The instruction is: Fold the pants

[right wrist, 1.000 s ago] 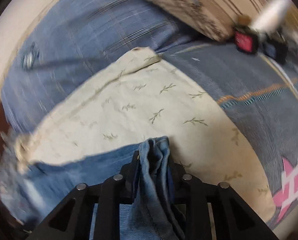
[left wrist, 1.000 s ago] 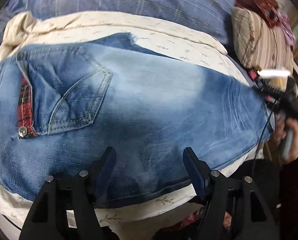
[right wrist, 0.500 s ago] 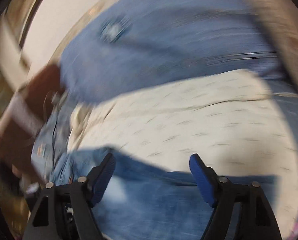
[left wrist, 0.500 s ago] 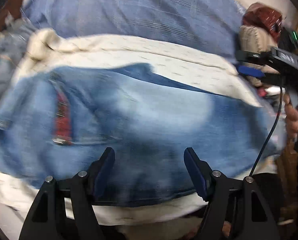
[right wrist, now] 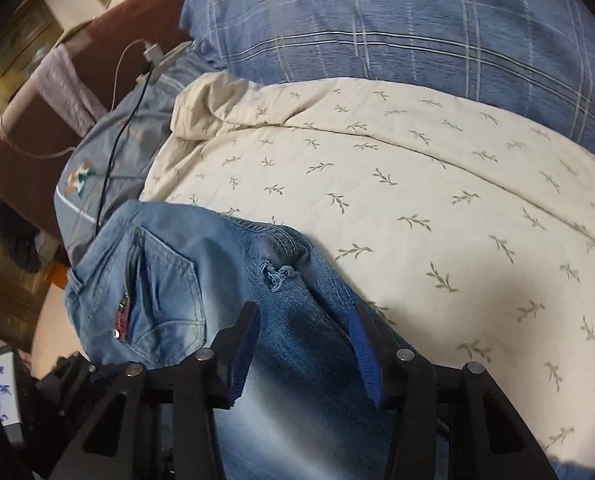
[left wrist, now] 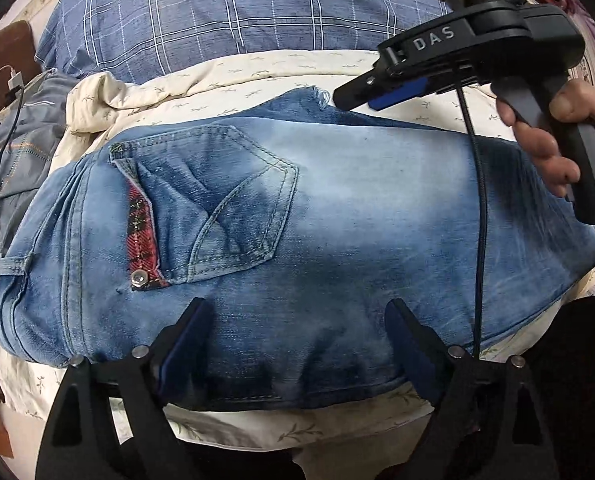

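So the jeans are lying folded over on the cream leaf-print sheet on the bed, long axis running roughly 9 to 3 in the left view, waistband and back pocket out at 9. The left claw hangs wide open right over the near edge, holding nothing. The right claw is open too, empty, above the far edge by the frayed rip at 12. I'd say both are equally close for the next fold. The plaid pillow sits further back at 12, charger cable around 10, neither really in the way.
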The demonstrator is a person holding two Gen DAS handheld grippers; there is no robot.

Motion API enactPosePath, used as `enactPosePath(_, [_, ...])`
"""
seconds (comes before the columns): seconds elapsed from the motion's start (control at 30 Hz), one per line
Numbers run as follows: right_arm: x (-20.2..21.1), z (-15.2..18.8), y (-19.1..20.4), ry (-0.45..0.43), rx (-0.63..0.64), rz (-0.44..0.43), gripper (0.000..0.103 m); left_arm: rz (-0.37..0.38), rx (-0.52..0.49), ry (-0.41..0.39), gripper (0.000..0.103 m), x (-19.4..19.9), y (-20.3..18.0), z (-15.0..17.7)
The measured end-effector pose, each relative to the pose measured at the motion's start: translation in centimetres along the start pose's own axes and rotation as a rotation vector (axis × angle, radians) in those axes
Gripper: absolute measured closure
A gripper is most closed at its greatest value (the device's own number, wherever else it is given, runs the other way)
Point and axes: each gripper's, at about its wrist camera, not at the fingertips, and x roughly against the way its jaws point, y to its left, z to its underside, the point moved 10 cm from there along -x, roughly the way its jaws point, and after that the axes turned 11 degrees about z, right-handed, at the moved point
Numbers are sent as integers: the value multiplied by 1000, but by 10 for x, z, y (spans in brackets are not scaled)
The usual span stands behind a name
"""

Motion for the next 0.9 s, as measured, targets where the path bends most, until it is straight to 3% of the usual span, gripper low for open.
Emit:
enactPosePath(0.23, [-24, 13, 15, 46, 51, 13, 55, 17, 2, -7, 13, 3, -1, 2])
enactPosePath(0.3, [-27, 13, 17, 36, 71, 70, 84, 24, 4, -10, 13, 4, -2, 2])
enactPosePath(0.4, [-16, 8, 20, -11, 92, 148, 98, 40, 17, -15, 13, 4, -1, 0])
enactPosePath(0.53, [1, -18, 21, -106, 111, 279, 100, 54, 49, -28, 13, 6, 2, -3])
enactPosePath(0.7, [-28, -31, 2, -70, 60, 307, 100, 41, 19, -18, 13, 3, -2, 0])
enactPosePath(0.8, [-41, -27, -5, -28, -51, 212, 97, 34, 9, -12, 13, 2, -3, 2])
enactPosePath(0.9, [-11, -32, -20, -60, -209, 87, 97, 53, 25, -27, 13, 4, -2, 1])
